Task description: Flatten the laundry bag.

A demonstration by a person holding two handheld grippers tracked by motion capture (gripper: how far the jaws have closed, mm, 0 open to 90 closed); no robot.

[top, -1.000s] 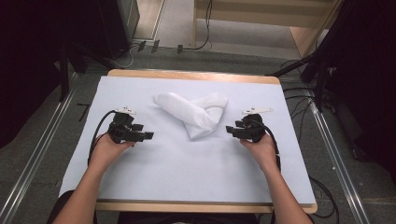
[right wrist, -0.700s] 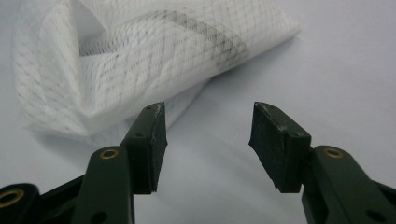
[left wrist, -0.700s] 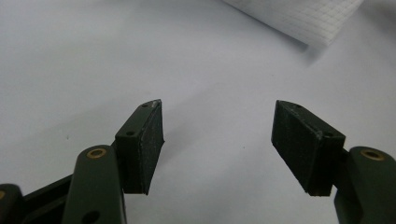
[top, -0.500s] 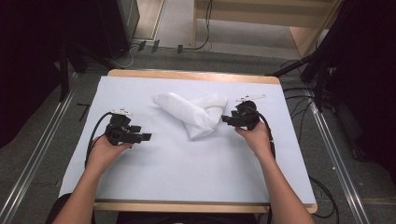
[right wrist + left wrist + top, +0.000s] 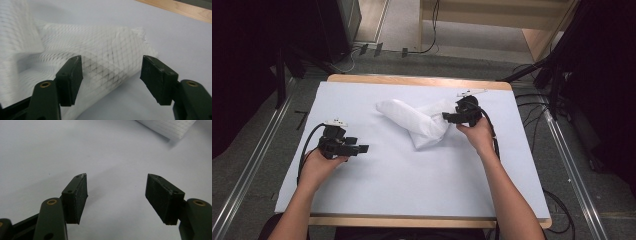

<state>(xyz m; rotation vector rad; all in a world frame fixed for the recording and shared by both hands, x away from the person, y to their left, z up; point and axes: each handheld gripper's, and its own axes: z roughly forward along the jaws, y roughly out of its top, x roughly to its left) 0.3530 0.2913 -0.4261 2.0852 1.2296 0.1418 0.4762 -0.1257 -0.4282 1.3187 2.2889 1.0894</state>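
Note:
A crumpled white mesh cloth (image 5: 417, 122) lies in the middle of the covered table. My right gripper (image 5: 447, 117) has its fingertips at the cloth's right edge. In the right gripper view its jaws (image 5: 111, 77) stand open and have just been opening. A rolled fold of the cloth (image 5: 100, 50) sits between and just beyond them, and neither pad presses on it. My left gripper (image 5: 360, 148) rests low at the left front, apart from the cloth. It stands open (image 5: 116, 195) over the bare cover, with a corner of the cloth (image 5: 172, 128) far ahead.
A pale sheet (image 5: 412, 185) covers the table, whose wooden edge (image 5: 412, 80) shows at the back. Metal rails (image 5: 252, 170) run along the floor on both sides. Cables (image 5: 557, 200) trail at the right, and dark equipment (image 5: 332, 25) stands behind.
My right gripper has moved away from the person and slightly left, up to the cloth's right edge, and its jaws stand wider. The left hand has stayed where it was.

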